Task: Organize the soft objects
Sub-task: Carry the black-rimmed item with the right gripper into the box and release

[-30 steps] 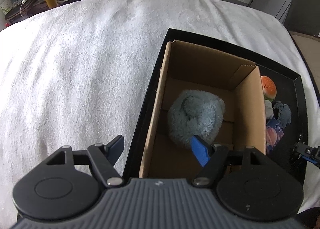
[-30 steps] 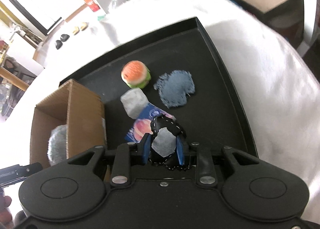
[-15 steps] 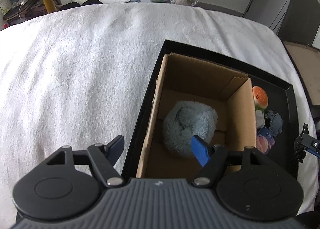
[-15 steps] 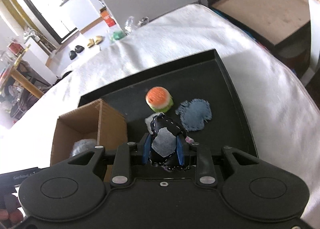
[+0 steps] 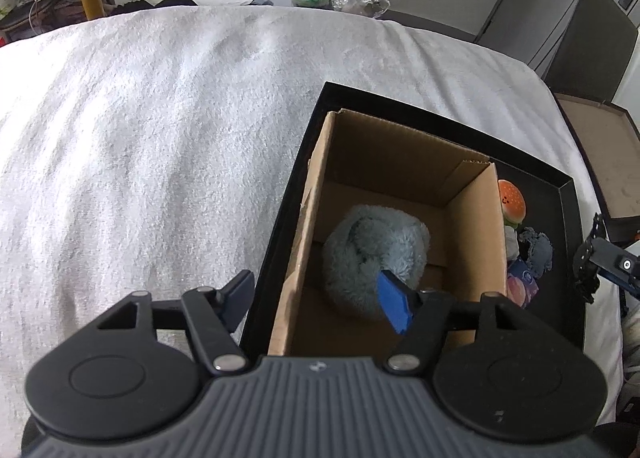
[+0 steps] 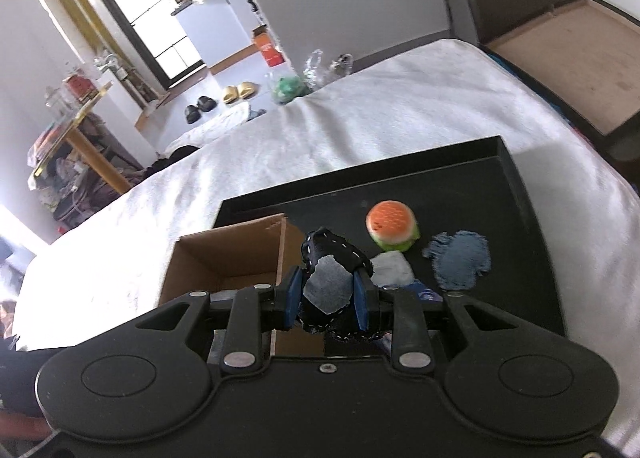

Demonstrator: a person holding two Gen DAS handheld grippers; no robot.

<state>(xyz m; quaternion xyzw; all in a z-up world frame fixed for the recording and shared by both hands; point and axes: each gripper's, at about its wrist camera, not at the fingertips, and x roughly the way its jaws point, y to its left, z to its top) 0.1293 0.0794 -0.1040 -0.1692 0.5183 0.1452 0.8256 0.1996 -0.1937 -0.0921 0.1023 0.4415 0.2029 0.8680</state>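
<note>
**Right claw clamped on black stitched pouch, left claw spread over the box**

Your right gripper (image 6: 325,296) was squeezed tight on a small black fabric piece (image 6: 332,258) with white stitching and a grey patch, its blue pads pressed against both sides and the piece lifted clear of the black tray (image 6: 516,194). It hung just above the near right corner of the cardboard box (image 6: 228,254).

Your left gripper (image 5: 316,298) stood partly spread with nothing between its fingers; its jaws had just been closing a little. One finger sat outside the box wall over the white bedcover (image 5: 160,118), the other, with its blue pad, hung inside the box (image 5: 308,218) in front of the fluffy blue-grey ball (image 5: 368,250). I could not tell whether that pad touched the ball.

You had the box standing open on the left part of the tray, with the fluffy ball on its floor. To the right of the box, on the tray, lay the burger toy (image 6: 394,230), a pale grey lump (image 6: 390,268) just in front of it, a denim patch (image 6: 460,258) beside them, and a printed blue packet (image 5: 520,282) mostly hidden behind your right gripper.
</note>
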